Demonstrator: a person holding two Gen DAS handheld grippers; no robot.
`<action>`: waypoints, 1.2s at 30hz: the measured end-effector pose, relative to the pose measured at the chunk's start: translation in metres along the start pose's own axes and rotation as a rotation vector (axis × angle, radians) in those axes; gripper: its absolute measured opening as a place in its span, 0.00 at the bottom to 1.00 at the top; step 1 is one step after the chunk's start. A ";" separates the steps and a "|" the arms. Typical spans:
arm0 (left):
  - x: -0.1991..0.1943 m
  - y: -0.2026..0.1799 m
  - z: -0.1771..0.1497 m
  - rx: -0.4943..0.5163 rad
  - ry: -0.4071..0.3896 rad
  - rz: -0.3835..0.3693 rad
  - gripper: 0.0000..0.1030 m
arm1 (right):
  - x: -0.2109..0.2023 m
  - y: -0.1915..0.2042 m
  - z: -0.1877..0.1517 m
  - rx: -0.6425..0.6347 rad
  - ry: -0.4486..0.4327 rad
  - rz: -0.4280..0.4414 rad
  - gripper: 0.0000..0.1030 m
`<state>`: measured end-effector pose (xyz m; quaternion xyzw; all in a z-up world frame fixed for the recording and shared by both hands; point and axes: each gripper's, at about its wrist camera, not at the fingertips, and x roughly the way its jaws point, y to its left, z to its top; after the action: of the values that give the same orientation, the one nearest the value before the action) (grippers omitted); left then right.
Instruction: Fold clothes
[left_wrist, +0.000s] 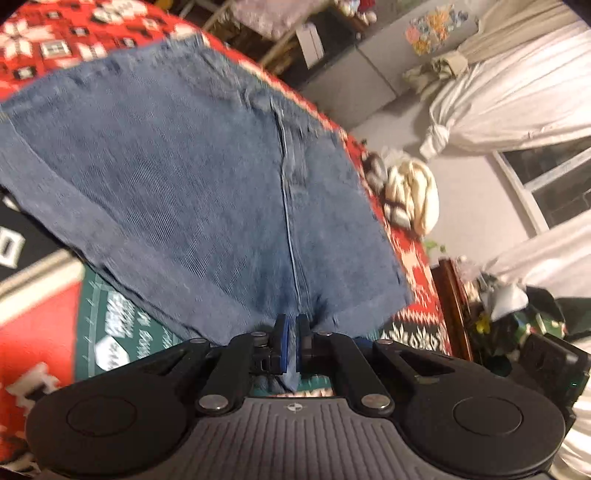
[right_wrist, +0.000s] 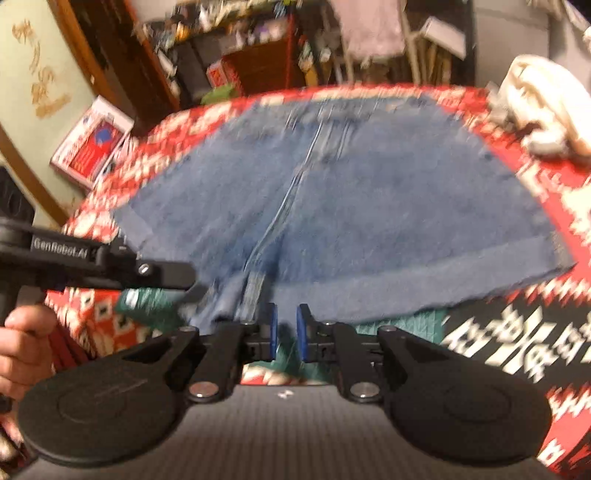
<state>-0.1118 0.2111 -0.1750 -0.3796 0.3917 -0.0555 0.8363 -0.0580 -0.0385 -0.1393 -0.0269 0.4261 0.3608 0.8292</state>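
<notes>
Down low, the left gripper (left_wrist: 291, 330) pinches the denim shorts (left_wrist: 192, 192) at the crotch seam. The right gripper (right_wrist: 286, 328) hovers just beside it, pads slightly apart, holding nothing. The shorts spread across the red patterned blanket (right_wrist: 561, 206).

Denim shorts (left_wrist: 177, 177): matt blue twill cloth with a visible diagonal weave and stitched seam. Patterned blanket (left_wrist: 55, 40): red, white and black knit-look cloth, matt. Left tool (left_wrist: 291, 332) and right tool (right_wrist: 287, 330): matt black plastic, blue pads (left_wrist: 283, 339), bright metal rivets.
</notes>
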 end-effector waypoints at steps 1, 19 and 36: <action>-0.003 0.001 0.002 0.001 -0.019 0.013 0.03 | -0.002 -0.001 0.005 0.002 -0.018 -0.012 0.13; 0.007 0.040 0.014 -0.073 -0.051 0.054 0.03 | 0.052 0.005 0.010 -0.191 -0.072 -0.174 0.13; 0.004 0.036 0.012 -0.012 -0.056 0.063 0.03 | 0.034 0.005 0.001 -0.109 -0.062 -0.162 0.15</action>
<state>-0.1083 0.2419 -0.1977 -0.3737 0.3804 -0.0162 0.8458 -0.0473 -0.0153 -0.1618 -0.0953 0.3766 0.3157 0.8657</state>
